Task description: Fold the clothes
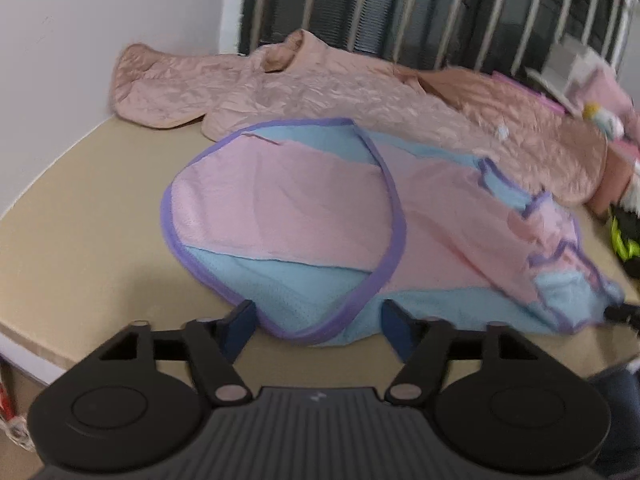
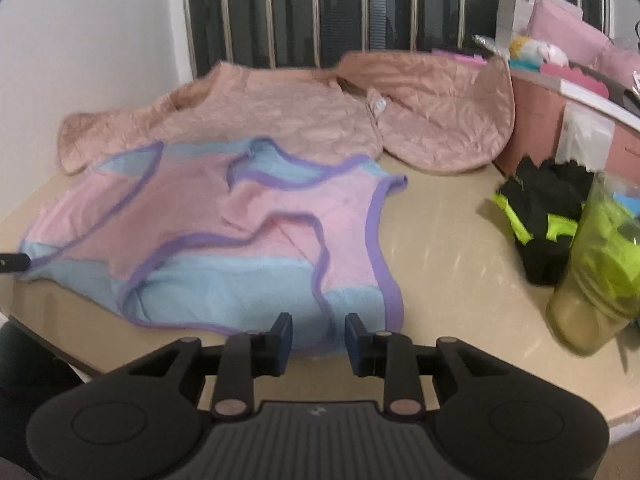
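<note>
A pink and light-blue garment (image 1: 288, 208) with purple trim lies spread and rumpled on the beige table (image 1: 80, 216). My left gripper (image 1: 320, 322) is open wide at its near blue hem, and the cloth edge lies between the blue fingers (image 1: 242, 320). In the right wrist view the same garment (image 2: 224, 240) fills the middle. My right gripper (image 2: 318, 334) stands open with a narrower gap, its fingertips at the near purple-trimmed hem. A dark tip of the left gripper (image 2: 12, 262) shows at the garment's left edge.
A pinkish-tan quilted jacket (image 2: 280, 116) lies behind the garment, against a barred window. At right are a black and neon-green item (image 2: 540, 216), a translucent green cup (image 2: 596, 272) and pink boxes (image 2: 540, 128). A white wall stands to the left.
</note>
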